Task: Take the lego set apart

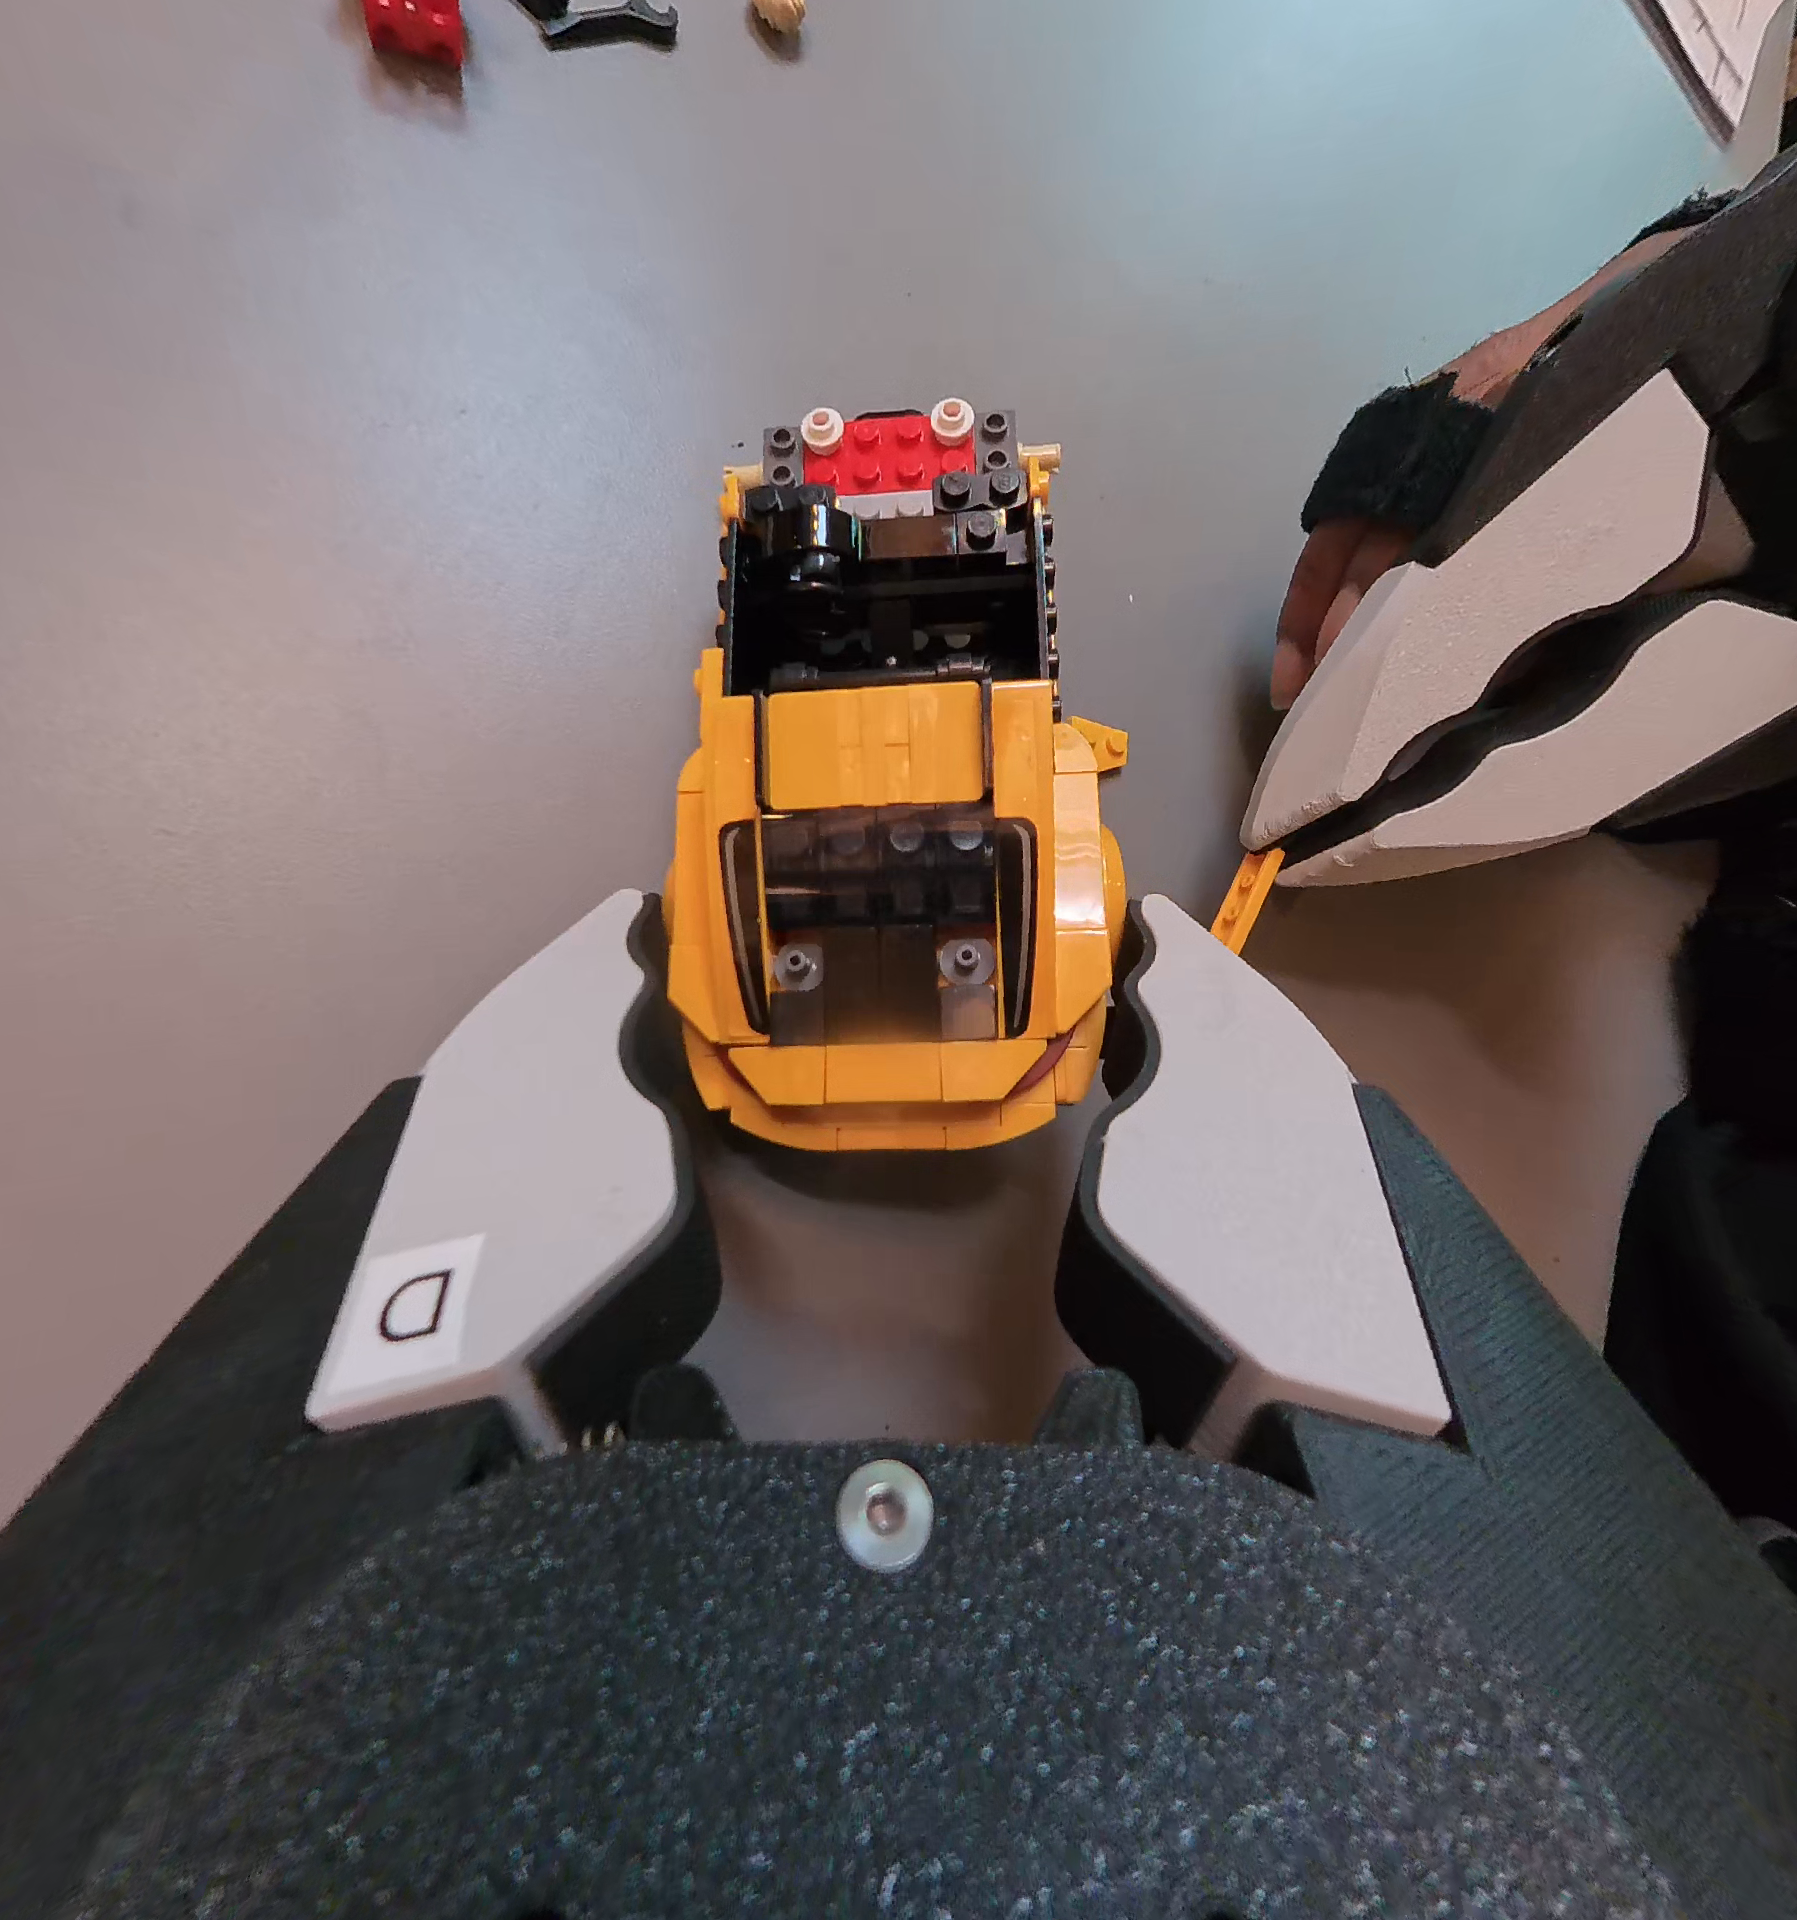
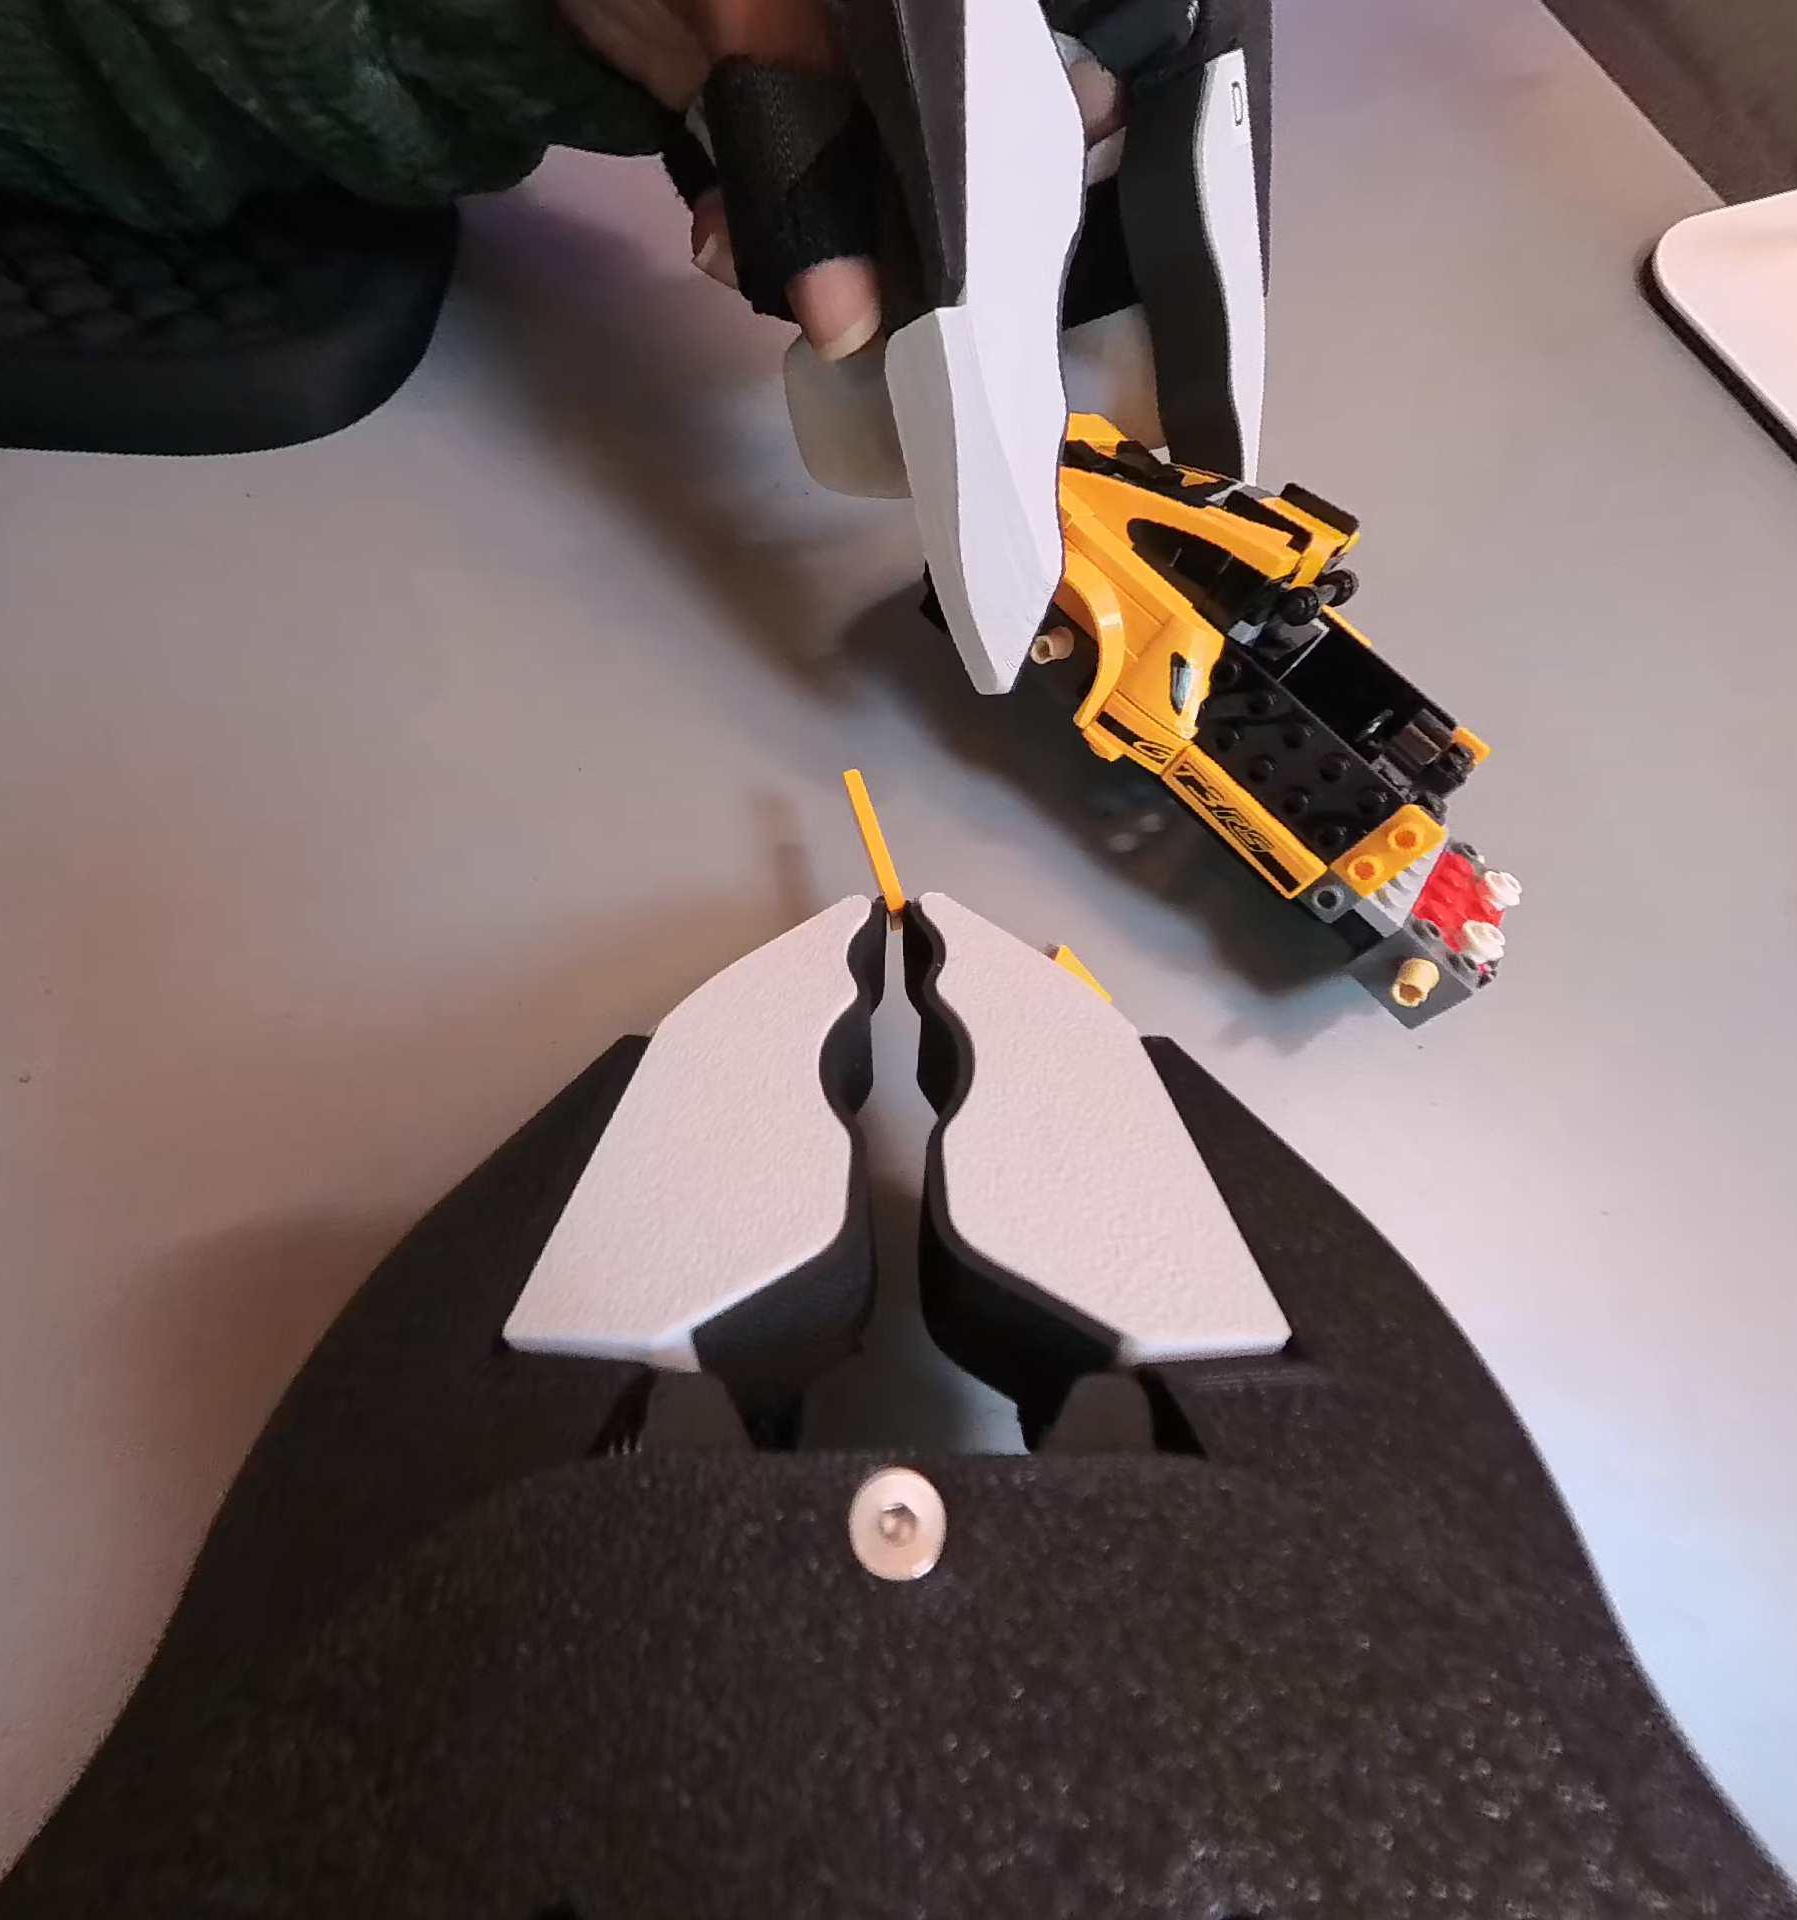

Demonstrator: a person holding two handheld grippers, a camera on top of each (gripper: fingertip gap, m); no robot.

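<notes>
One yellow lego car (image 1: pixel 889 831), partly stripped, sitting on grey table (image 1: pixel 354 623), two white studs and one red block showing at far end. One left gripper (image 1: pixel 889 935) clamping car's near end between both fingers. One right gripper (image 2: pixel 899 909) pinching one thin yellow strip (image 2: pixel 871 836), held apart from car. Lying at table's far edge: one red brick (image 1: pixel 414 31), one black piece (image 1: pixel 603 21), one tan piece (image 1: pixel 778 12).
</notes>
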